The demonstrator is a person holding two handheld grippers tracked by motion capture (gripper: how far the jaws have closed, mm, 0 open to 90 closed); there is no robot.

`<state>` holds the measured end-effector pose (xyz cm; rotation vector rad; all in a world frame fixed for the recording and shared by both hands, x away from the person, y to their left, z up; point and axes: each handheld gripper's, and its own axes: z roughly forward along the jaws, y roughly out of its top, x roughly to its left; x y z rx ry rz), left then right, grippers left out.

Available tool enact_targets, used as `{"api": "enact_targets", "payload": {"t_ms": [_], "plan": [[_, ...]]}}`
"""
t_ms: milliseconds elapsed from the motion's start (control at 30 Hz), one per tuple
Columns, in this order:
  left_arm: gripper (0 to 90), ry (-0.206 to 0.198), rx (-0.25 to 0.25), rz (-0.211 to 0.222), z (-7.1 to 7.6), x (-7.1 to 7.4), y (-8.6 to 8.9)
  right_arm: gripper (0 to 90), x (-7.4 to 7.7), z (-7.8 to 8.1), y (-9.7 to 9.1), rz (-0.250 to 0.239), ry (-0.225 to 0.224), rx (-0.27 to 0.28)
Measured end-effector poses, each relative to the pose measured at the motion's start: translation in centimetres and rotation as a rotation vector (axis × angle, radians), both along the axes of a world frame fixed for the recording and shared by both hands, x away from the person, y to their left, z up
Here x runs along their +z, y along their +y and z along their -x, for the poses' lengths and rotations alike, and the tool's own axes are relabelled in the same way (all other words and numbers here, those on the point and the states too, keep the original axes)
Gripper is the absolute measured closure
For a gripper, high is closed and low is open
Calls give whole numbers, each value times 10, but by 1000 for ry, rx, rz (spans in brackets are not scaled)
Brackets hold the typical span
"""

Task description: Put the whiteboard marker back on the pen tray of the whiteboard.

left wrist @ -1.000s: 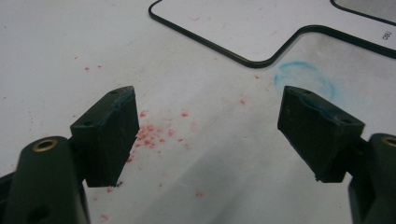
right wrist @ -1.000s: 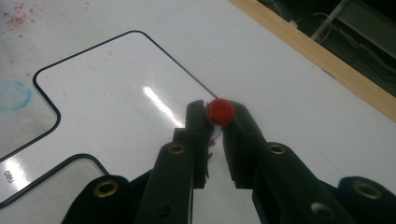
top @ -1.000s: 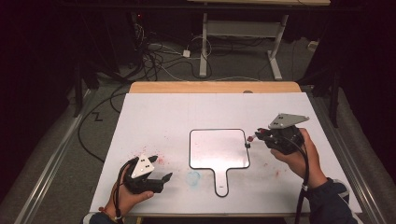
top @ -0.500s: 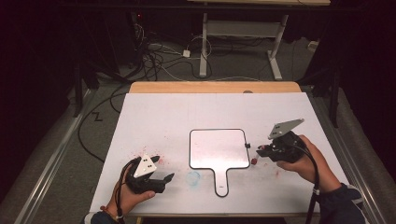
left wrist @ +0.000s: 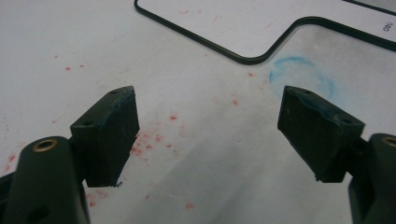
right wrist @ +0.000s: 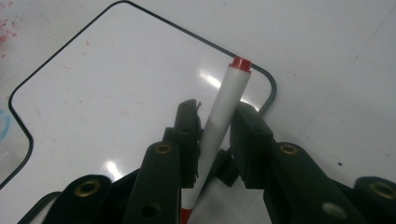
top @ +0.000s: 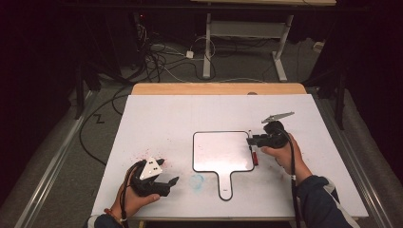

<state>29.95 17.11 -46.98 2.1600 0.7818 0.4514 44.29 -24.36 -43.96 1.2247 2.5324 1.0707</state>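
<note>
The white marker pen with red ends lies along the right edge of the black-rimmed, paddle-shaped whiteboard, its long axis running straight up between the jaws of the right gripper. Those jaws have just been opening and now flank the barrel (a slight gap shows on each side). The left gripper, spread wide with nothing in it, rests well off near the table's front-left.

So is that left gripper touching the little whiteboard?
Apart. The left gripper view shows the left gripper open, with stained table lying between its jaws and the black rim of the whiteboard.
</note>
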Motion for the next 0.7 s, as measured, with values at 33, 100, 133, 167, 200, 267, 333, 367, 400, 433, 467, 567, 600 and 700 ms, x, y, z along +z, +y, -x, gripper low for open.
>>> {"api": "enact_targets", "payload": {"t_ms": [33, 100, 133, 167, 200, 267, 333, 367, 400, 433, 467, 567, 600, 700], "plan": [[195, 0, 1, 0, 0, 0, 0, 719, -4, -1, 0, 11, 0, -24], [195, 1, 2, 0, -1, 0, 0, 727, -10, -3, -2, 22, 3, -42], [195, 1, 2, -1, -1, 0, 0, 713, -13, -4, -2, 27, 0, -55], [195, 1, 1, 0, -1, 0, 0, 709, -16, -4, -3, 35, -5, -68], [195, 2, -1, 1, -1, 0, 0, 704, -19, -5, -4, 25, 7, -70], [195, 3, -3, 0, -2, 0, -1, 694, -23, -5, -5, 6, 13, -87], [195, 4, -4, -2, -3, 0, -2, 668, -23, -5, -5, 8, 7, -95], [196, 4, -5, -3, -3, 0, -3, 642, -23, -4, -5, 18, -1, -100], [195, 5, -6, -2, -4, 0, -3, 627, -23, -4, -5, 30, -11, -107], [195, 5, -6, -2, -4, 0, -3, 607, -23, -3, -5, 31, -21, -114], [195, 6, -7, -3, -4, 0, -4, 599, -22, -3, -6, 33, -21, -111], [195, 6, -9, -7, -3, 0, -4, 680, -22, 0, -7, 30, -31, -111], [195, 5, -8, -6, -3, 0, -4, 705, -20, 1, -7, 33, -36, -98], [195, 7, -1, -6, -3, 0, -2, 812, -16, 7, -3, 26, -63, -60]]}}
